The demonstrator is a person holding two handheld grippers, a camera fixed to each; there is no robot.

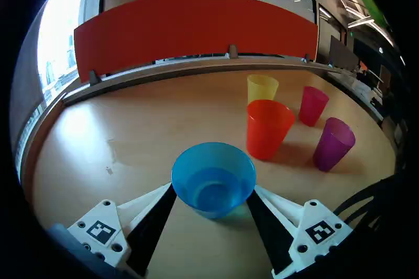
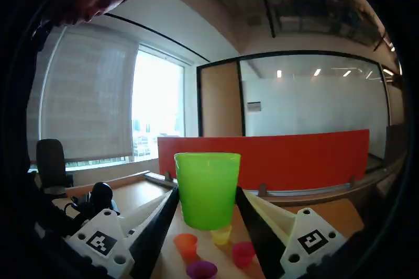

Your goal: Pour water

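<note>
A blue cup [image 1: 213,179] holding a little water stands upright on the wooden table, and my left gripper [image 1: 212,195] is shut on it with a finger pressing each side. In the right gripper view a green cup [image 2: 208,189] is held upright high above the table, my right gripper [image 2: 207,198] shut on it. Its contents are hidden from this low angle. Far below it I see the small orange cup [image 2: 185,243], yellow cup [image 2: 221,235], pink cup [image 2: 243,253] and purple cup [image 2: 201,269].
Beyond the blue cup stand an orange cup [image 1: 267,128], a yellow cup [image 1: 262,88], a pink cup [image 1: 312,104] and a purple cup [image 1: 332,143]. A red divider panel [image 1: 194,30] runs along the table's far edge. A person leans in at the upper left of the right gripper view.
</note>
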